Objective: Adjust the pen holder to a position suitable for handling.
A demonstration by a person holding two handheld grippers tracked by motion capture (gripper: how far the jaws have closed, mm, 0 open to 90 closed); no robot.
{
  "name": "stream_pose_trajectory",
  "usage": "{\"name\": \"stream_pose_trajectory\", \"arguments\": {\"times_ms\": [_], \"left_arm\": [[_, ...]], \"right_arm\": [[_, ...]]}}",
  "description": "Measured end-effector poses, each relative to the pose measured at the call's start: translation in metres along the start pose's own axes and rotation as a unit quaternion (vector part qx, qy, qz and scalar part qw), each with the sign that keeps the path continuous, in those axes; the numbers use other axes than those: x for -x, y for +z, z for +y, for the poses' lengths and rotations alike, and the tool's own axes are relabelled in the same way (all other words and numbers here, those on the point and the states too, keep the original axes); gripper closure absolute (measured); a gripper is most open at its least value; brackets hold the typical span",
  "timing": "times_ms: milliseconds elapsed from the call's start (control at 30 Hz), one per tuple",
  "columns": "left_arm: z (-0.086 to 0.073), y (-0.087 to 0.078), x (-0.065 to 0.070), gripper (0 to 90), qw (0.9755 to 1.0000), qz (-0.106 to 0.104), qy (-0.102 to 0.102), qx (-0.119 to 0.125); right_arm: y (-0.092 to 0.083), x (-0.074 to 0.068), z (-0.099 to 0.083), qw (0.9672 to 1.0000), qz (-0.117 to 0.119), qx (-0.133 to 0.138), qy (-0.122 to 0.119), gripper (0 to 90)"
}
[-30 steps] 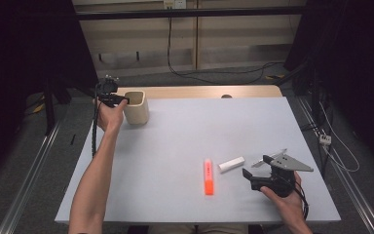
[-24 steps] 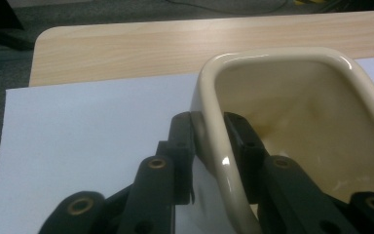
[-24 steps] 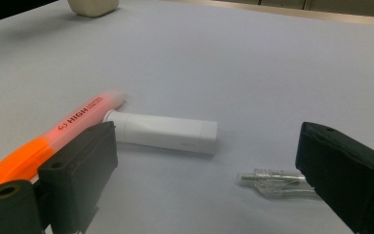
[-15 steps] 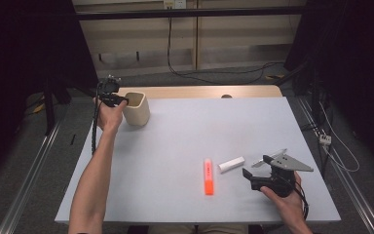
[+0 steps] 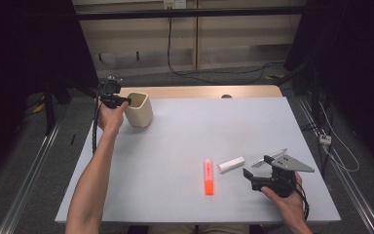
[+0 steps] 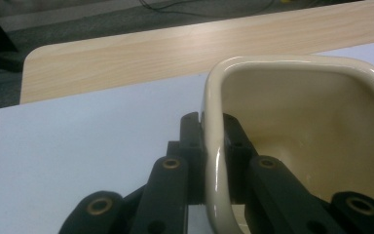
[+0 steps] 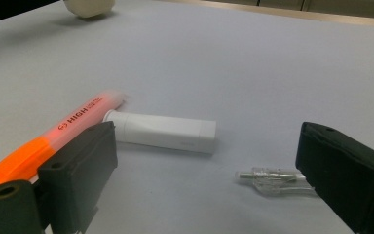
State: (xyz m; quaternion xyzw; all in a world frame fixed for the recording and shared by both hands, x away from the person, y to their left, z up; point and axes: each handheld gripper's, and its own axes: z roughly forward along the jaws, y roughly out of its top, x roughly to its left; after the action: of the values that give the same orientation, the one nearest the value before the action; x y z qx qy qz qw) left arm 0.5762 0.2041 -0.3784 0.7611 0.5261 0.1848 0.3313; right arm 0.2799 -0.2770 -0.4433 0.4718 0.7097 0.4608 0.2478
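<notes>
Across the white table [image 5: 175,146], left tongs [image 6: 214,146] pinch the cup [image 6: 297,122] wall, outstretched; right tongs [image 7: 204,170] rest wide open.

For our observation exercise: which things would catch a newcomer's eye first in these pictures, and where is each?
The orange highlighter stands out, lying near the table's front edge beside a white capped tube. At the far left corner, the left gripper is clamped on the wall of a cream ceramic cup. The right gripper rests open near a small clear plastic piece.
</notes>
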Motion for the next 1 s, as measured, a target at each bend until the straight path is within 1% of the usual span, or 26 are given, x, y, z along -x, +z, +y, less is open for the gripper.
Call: {"name": "stream_pose_trajectory", "arguments": {"times_ms": [67,200,300,433,500,567,600,667,700,733,767,800,933,967,1000], "left_arm": [[0.002,-0.002,0.005,83.0,0.9999,-0.01,0.008,0.004],[0.005,-0.005,0.017,83.0,0.9991,-0.028,0.03,0.011],[0.008,-0.007,0.029,82.9,0.9975,-0.037,0.06,0.012],[0.01,-0.008,0.046,83.0,0.9945,-0.061,0.083,0.021],[0.011,-0.009,0.053,83.0,0.9917,-0.072,0.103,0.03],[0.013,-0.009,0.06,83.0,0.9901,-0.08,0.112,0.031],[0.014,-0.009,0.064,83.1,0.9889,-0.082,0.12,0.032],[0.015,-0.009,0.07,83.1,0.987,-0.09,0.129,0.034],[0.015,-0.008,0.073,83.1,0.9857,-0.092,0.137,0.032],[0.015,-0.008,0.076,83.1,0.9851,-0.099,0.136,0.034],[0.016,-0.008,0.079,83.1,0.9837,-0.106,0.142,0.031],[0.016,-0.007,0.082,83.1,0.9829,-0.112,0.143,0.034],[0.016,-0.003,0.095,83.1,0.9775,-0.135,0.159,0.036],[0.016,-0.002,0.098,83.1,0.9753,-0.142,0.165,0.036],[0.016,0.0,0.101,83.1,0.972,-0.152,0.176,0.033]], "right_arm": [[0.0,0.0,0.0,1.0,0.0,0.001,-0.001,8.2],[0.0,0.0,0.0,1.0,-0.002,0.001,0.0,8.2],[0.0,0.0,0.0,1.0,-0.003,0.001,0.0,8.2],[0.0,0.0,0.0,1.0,-0.001,0.004,-0.001,7.9],[0.0,0.0,0.001,1.0,0.0,0.005,0.0,7.8],[0.0,0.0,0.001,1.0,0.001,0.004,-0.002,7.8],[0.0,0.0,0.001,1.0,0.001,0.004,-0.001,7.8],[0.0,0.0,0.001,1.0,0.001,0.004,-0.001,7.8],[-0.001,0.0,0.001,1.0,0.001,0.005,-0.001,7.8],[-0.001,0.0,0.001,1.0,0.001,0.005,-0.001,7.8],[-0.001,0.0,0.001,1.0,0.0,0.005,-0.001,7.9],[-0.001,0.0,0.0,1.0,0.001,0.006,-0.001,7.8],[-0.001,0.0,0.0,1.0,0.002,0.005,0.001,7.8],[-0.001,0.0,0.0,1.0,0.003,0.005,0.001,7.8],[-0.001,0.0,0.0,1.0,0.003,0.006,0.0,7.8]]}}
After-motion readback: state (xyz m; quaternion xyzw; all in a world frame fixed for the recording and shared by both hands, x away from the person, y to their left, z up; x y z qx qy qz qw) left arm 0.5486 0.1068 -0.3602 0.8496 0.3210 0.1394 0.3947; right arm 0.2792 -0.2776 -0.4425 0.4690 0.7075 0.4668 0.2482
